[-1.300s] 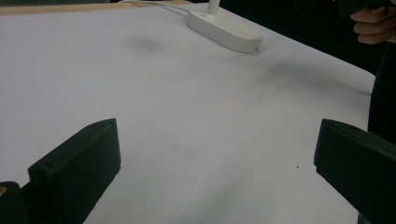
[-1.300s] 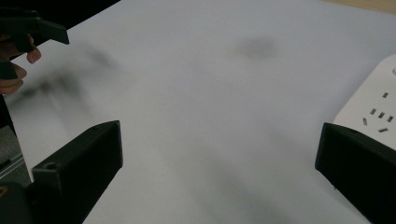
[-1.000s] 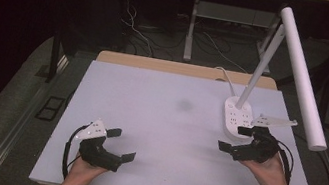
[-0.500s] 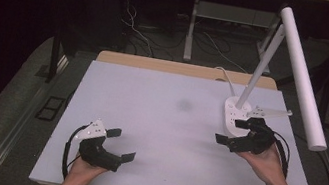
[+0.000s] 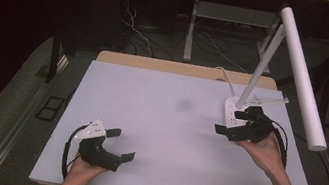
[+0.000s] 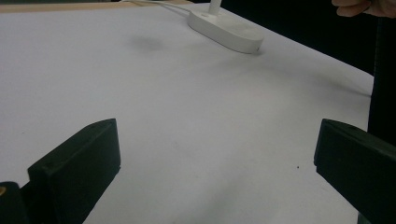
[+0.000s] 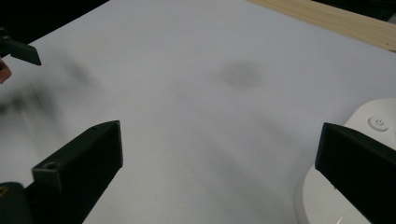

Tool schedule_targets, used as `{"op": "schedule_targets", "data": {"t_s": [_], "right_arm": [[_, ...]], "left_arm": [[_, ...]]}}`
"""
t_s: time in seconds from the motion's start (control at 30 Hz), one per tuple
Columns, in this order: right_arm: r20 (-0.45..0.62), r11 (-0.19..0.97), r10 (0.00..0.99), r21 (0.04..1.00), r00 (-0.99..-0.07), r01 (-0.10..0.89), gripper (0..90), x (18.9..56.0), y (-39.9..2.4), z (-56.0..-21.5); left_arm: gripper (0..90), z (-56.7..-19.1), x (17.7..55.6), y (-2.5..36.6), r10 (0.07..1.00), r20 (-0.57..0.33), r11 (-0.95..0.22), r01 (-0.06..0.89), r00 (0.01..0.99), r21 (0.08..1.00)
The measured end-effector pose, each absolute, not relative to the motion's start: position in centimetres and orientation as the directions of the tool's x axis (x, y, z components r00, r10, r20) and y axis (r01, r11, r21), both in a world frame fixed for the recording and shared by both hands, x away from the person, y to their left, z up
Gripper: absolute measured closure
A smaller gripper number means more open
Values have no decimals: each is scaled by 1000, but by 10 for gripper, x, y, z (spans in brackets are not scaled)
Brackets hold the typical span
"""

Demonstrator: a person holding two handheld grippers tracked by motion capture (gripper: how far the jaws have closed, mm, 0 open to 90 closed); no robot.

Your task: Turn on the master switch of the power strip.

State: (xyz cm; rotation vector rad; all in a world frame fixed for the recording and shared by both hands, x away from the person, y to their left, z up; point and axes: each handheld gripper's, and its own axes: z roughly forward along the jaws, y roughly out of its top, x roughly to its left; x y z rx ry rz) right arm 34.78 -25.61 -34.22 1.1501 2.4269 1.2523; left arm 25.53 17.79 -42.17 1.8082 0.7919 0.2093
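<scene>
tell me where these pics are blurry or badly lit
High view: dim, the room beyond the table nearly black, the lamp unlit. Right gripper view: smeared at far left, around the left gripper; the lamp base stays fairly sharp. Left gripper view: evenly lit, its near jaws soft.

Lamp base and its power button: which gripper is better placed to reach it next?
Right. The right gripper hangs open at the lamp base, with the power button beside one jaw. The left gripper sits open at the table's near-left corner, far off.
</scene>
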Motion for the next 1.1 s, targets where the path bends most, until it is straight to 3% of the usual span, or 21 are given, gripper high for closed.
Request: {"op": "schedule_targets", "data": {"t_s": [1.1], "right_arm": [[143, 369, 762, 706, -632, 604, 3, 407, -258, -341]], "left_arm": [[0, -423, 257, 179, 605, -231, -188, 419, 762, 888]]}}
